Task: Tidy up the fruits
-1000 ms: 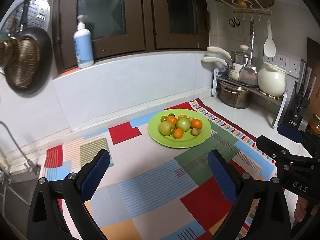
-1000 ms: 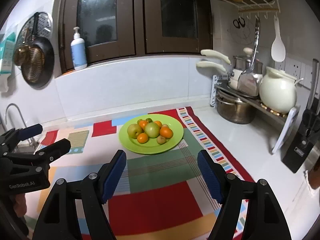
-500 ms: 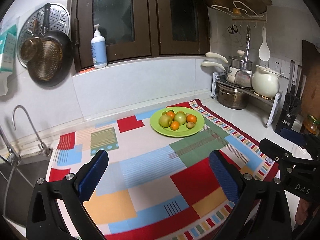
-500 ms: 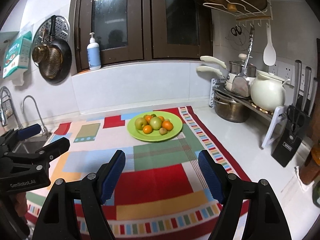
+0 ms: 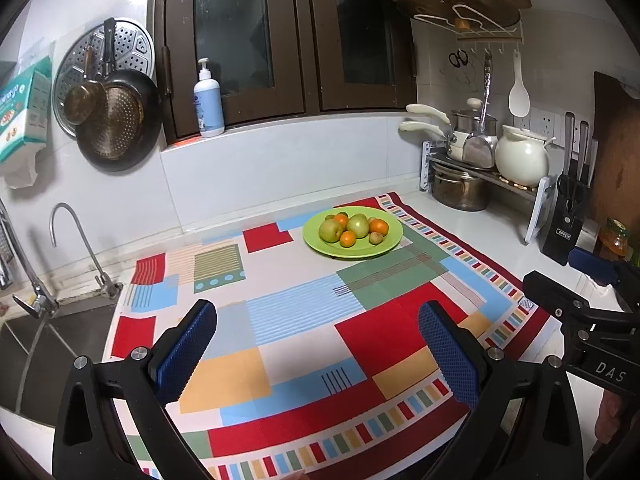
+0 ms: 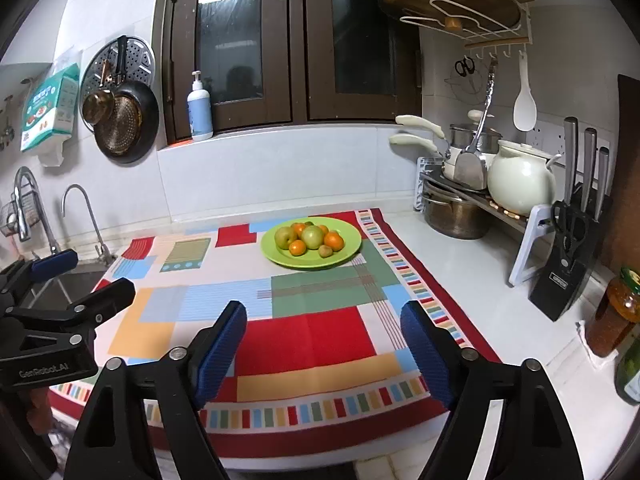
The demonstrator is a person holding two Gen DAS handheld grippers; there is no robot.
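Fruits (image 6: 311,239) fill a green plate (image 6: 348,254) on the patchwork-clothed counter (image 6: 472,264).

Setting: home kitchen | Evidence: sink tap (image 5: 76,240), hanging pans (image 5: 114,126), pot rack (image 5: 484,168), knife block (image 6: 568,256), white surface (image 6: 472,276)

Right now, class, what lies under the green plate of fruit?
The green plate rests on the patchwork cloth, at its far edge. Whatever pattern lies directly beneath the plate is covered, and so is the counter below it.
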